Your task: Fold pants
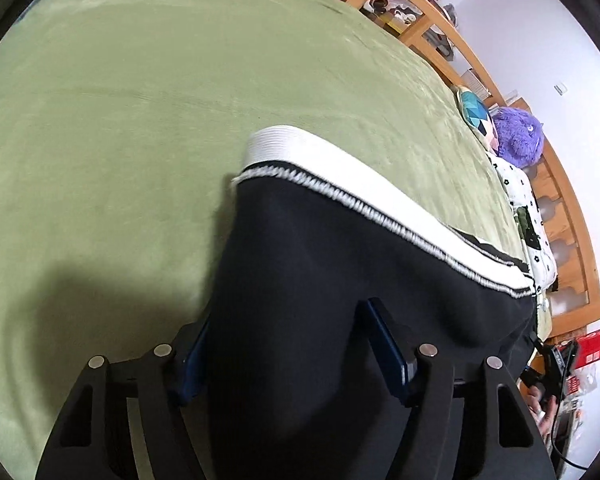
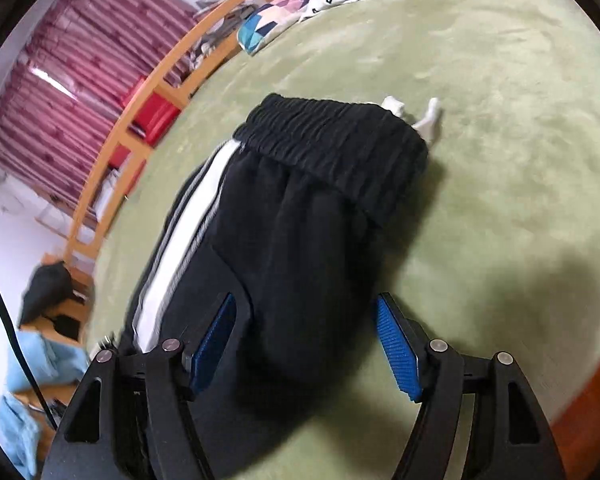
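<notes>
Black pants (image 1: 340,272) with a white side stripe (image 1: 340,168) lie folded on a green bedspread (image 1: 120,120). In the right wrist view the pants (image 2: 300,220) show their black elastic waistband (image 2: 336,140) and white drawstring ends (image 2: 424,116). My left gripper (image 1: 288,340) is open, its blue pads either side of the black fabric. My right gripper (image 2: 304,336) is open over the near end of the pants, blue pads (image 2: 398,348) apart. Whether the fingers touch the cloth is unclear.
A wooden bed rail (image 1: 440,28) borders the bed. A purple plush toy (image 1: 518,136), a patterned cushion (image 1: 474,110) and a white flowered quilt (image 1: 528,208) lie at the bed's end. Red curtains (image 2: 80,80) hang behind the rail (image 2: 148,112).
</notes>
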Demonstrator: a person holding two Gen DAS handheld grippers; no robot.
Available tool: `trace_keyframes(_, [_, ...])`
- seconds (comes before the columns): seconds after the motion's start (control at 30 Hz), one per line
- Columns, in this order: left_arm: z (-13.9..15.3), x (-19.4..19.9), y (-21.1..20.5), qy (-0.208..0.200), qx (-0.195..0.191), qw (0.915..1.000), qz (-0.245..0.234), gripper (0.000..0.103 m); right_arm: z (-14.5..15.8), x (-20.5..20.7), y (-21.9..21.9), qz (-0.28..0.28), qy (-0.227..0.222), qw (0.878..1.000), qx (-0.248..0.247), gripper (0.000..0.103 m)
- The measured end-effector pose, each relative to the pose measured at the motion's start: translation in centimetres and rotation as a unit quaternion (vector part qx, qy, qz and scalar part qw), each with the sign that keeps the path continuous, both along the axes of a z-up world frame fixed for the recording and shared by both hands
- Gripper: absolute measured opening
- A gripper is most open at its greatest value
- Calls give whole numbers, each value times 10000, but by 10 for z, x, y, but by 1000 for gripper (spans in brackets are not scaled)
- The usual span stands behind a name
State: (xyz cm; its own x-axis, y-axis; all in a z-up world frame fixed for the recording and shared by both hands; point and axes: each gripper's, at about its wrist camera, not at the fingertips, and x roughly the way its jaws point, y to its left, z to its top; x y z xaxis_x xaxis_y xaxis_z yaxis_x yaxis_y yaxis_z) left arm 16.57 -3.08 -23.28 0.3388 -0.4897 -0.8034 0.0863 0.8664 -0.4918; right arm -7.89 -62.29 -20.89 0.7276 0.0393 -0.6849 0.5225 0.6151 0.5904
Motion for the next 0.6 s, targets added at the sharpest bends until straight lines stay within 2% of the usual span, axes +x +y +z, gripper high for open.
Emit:
trace_keyframes(0.13, [-3, 6, -4, 39, -37, 10000, -26, 60, -11, 21, -6, -224, -115, 9997, 4, 75])
trace_keyframes(0.2, [-4, 8, -3, 88, -91, 9999, 7, 52, -11, 30, -7, -303, -105, 9994, -99, 76])
trace_keyframes(0.23, [-3, 10, -7, 91, -90, 9999, 0, 42, -11, 34, -7, -355, -94, 9992, -127, 76])
trace_keyframes(0.27, [-1, 9, -6, 72, -105, 9999, 11, 28, -10, 38, -6, -429, -42, 9990, -154, 72])
trace_keyframes(0.3, [1, 7, -3, 39, -212, 9998, 33, 24, -8, 37, -4, -500, 36, 9984, -255, 54])
trace_keyframes(0.33, [4, 4, 0, 7, -276, 9996, 61, 16, -6, 34, -1, -503, 58, 9981, -348, 40])
trace_keyframes(0.43, [16, -1, 14, -79, -609, 9980, 137, 12, 22, 29, 16, -483, -59, 9963, -713, 33])
trace_keyframes(0.5, [28, -2, 21, -176, -749, 9969, 165, 12, 50, 35, 36, -431, -81, 9924, -1154, 32])
trace_keyframes(0.6, [52, -3, 40, -380, -998, 9942, 108, 12, 94, 36, 65, -349, -382, 9874, -1497, 31])
